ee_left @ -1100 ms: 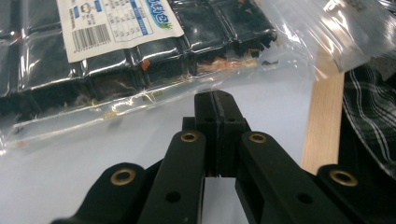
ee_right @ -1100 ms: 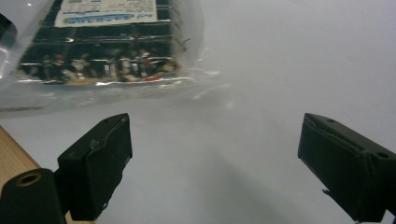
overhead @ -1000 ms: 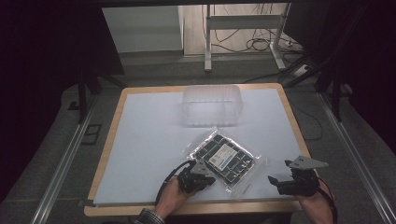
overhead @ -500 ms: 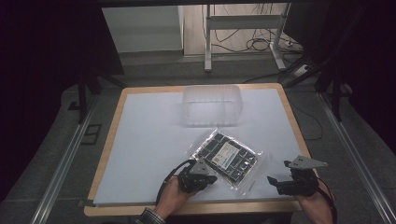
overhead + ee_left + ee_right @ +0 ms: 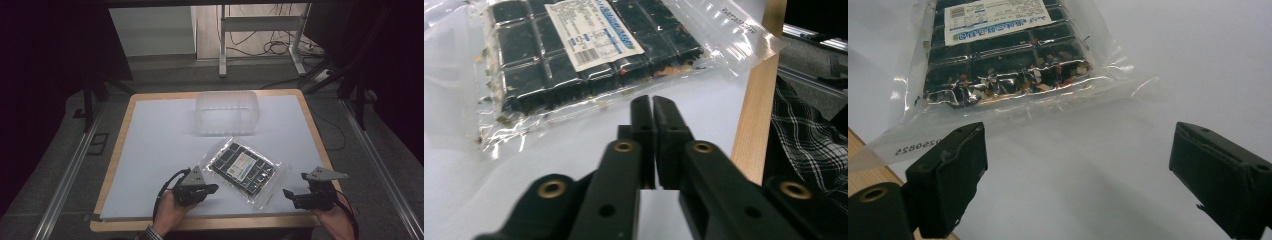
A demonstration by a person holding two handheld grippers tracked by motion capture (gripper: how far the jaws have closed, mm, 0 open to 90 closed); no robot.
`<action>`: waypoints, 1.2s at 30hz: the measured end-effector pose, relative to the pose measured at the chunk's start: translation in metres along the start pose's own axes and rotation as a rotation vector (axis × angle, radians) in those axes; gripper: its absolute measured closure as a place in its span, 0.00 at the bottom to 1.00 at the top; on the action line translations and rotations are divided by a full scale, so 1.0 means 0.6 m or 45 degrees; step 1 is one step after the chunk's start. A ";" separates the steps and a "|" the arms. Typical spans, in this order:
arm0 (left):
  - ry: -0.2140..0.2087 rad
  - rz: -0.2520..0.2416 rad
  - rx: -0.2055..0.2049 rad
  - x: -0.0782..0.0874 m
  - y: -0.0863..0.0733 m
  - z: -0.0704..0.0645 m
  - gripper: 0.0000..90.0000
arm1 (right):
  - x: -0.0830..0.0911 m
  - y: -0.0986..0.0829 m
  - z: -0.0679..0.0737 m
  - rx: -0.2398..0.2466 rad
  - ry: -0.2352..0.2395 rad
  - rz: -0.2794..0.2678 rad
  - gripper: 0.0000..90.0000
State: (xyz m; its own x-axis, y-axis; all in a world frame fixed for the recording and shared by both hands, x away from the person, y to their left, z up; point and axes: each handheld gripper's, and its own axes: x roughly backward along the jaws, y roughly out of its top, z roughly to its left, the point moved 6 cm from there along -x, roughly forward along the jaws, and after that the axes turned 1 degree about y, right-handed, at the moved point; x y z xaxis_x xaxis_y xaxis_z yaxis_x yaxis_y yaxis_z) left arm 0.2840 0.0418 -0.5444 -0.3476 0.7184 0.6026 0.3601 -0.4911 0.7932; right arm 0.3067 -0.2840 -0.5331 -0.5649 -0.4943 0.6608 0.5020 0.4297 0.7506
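Note:
A clear plastic bag (image 5: 242, 167) holding a black gridded tray with a white label lies flat on the white table top, near the front. My left gripper (image 5: 214, 188) sits just left of the bag's near corner. Its jaws are shut (image 5: 653, 100) with nothing between them, and the bag (image 5: 589, 45) lies right ahead of the tips. My right gripper (image 5: 287, 192) rests to the right of the bag, apart from it. Its jaws stand wide open (image 5: 1078, 135) and point at the bag's (image 5: 1008, 55) sealed edge.
A clear plastic box (image 5: 227, 112) stands at the back middle of the table. The white surface has a wooden rim (image 5: 115, 155), whose front edge runs just behind both hands. Dark floor, rails and a metal stand surround the table.
My left gripper has drawn back slightly to the left, away from the bag's edge. The bag has settled a little farther from the front edge. The right gripper has hardly moved.

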 end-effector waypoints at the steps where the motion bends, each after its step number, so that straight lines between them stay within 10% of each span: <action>1: -0.013 0.015 -0.001 -0.005 -0.002 0.001 1.00 | 0.000 0.002 0.002 -0.006 0.005 -0.012 0.08; 6: -0.019 0.044 -0.020 -0.016 -0.005 -0.003 1.00 | -0.001 0.006 0.019 -0.024 0.058 -0.013 0.08; 14: 0.036 0.034 -0.027 0.000 -0.012 -0.001 0.96 | -0.001 0.021 0.088 0.047 0.200 0.020 0.57; 23: 0.125 0.035 0.025 0.026 -0.033 0.004 0.60 | -0.027 0.030 0.154 0.125 0.371 0.062 0.97; 30: 0.189 0.033 0.040 0.052 -0.056 0.002 0.32 | -0.062 0.020 0.208 0.209 0.438 0.167 0.99; 36: 0.221 -0.001 0.101 0.080 -0.076 0.009 0.26 | -0.086 0.003 0.215 0.301 0.363 0.252 0.99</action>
State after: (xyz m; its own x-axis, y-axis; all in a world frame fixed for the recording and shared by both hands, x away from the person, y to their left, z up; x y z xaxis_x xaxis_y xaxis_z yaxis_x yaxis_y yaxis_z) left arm 0.2553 0.1014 -0.5520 -0.4897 0.6194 0.6136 0.4248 -0.4451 0.7883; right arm 0.2524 -0.1605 -0.5650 -0.2516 -0.5598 0.7895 0.4000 0.6826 0.6116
